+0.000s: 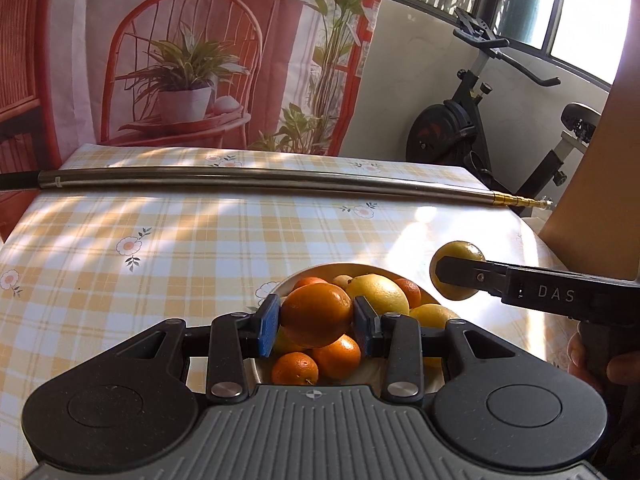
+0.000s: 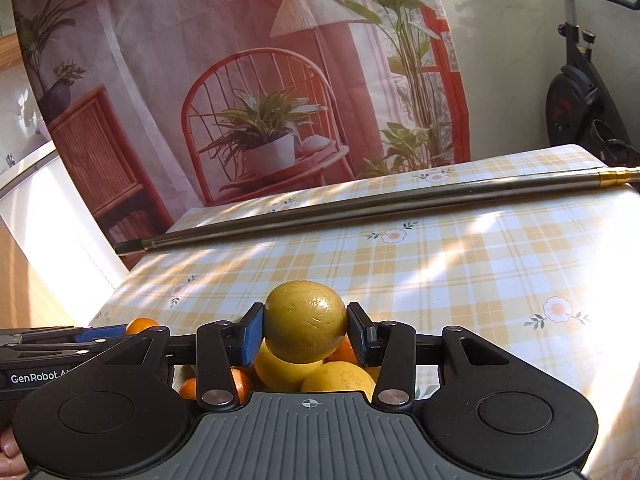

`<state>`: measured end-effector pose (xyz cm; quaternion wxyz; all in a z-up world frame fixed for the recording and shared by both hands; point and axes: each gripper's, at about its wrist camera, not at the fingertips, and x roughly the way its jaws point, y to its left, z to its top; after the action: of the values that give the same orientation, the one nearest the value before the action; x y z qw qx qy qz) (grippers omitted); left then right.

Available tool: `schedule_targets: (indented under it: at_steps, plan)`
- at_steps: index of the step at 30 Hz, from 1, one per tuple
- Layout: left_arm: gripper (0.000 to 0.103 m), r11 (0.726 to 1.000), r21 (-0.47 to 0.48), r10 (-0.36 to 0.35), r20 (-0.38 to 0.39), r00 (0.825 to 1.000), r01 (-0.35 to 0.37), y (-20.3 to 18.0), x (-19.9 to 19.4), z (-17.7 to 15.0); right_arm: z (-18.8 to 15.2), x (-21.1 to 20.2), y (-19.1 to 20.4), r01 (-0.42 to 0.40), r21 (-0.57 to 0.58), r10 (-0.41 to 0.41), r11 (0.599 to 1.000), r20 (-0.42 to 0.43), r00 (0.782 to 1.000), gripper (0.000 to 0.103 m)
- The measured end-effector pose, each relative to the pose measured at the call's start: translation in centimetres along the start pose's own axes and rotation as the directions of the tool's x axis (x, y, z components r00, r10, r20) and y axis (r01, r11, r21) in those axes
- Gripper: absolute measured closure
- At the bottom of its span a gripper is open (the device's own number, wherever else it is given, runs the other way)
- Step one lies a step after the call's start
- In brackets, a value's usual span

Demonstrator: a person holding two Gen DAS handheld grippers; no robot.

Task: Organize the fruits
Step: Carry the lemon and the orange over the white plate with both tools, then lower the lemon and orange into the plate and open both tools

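Note:
A white bowl (image 1: 320, 270) holds several oranges and lemons on the checked tablecloth. My left gripper (image 1: 316, 322) is shut on a large orange (image 1: 316, 312), held just above the fruit pile. A yellow lemon (image 1: 378, 294) lies behind it in the bowl. My right gripper (image 2: 306, 332) is shut on a yellow-green fruit (image 2: 306, 326), held over the bowl's lemons (image 2: 336, 378). In the left wrist view that same fruit (image 1: 460, 250) hangs right of the bowl in the right gripper (image 1: 456, 276). The left gripper's blue pads and its orange (image 2: 140, 325) show at the left of the right wrist view.
A long metal pole (image 1: 240, 180) lies across the far side of the table (image 1: 160, 232). A printed curtain (image 1: 200, 60) hangs behind. An exercise bike (image 1: 480, 120) stands at the back right. A brown board (image 1: 592, 184) rises at the table's right edge.

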<state>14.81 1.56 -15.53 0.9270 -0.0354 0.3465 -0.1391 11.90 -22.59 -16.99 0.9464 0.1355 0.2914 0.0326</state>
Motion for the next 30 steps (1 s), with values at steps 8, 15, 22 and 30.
schedule_targets:
  at_steps: [8, 15, 22, 30]
  plan:
    - [0.062, 1.000, 0.016, -0.016, -0.015, 1.000, 0.016, -1.3, -1.3, -1.3, -1.9, -2.7, 0.2, -0.016, 0.050, 0.015, 0.999, 0.011, 1.000, 0.063]
    - [0.062, 1.000, -0.015, -0.025, -0.054, 0.998, 0.024, -1.7, -2.1, -2.1, -3.1, -4.3, 1.3, 0.013, 0.023, -0.012, 1.000, -0.027, 1.000, 0.063]
    - [0.062, 0.999, -0.026, -0.043, -0.060, 0.997, 0.042, -1.8, -2.5, -2.4, -3.8, -5.0, 2.3, 0.042, 0.000, -0.042, 0.999, -0.042, 0.998, 0.063]
    - [0.062, 0.999, -0.024, -0.048, -0.082, 0.995, 0.046, -1.7, -1.6, -2.7, -4.0, -4.1, 2.1, 0.039, -0.005, -0.039, 0.999, -0.073, 0.997, 0.063]
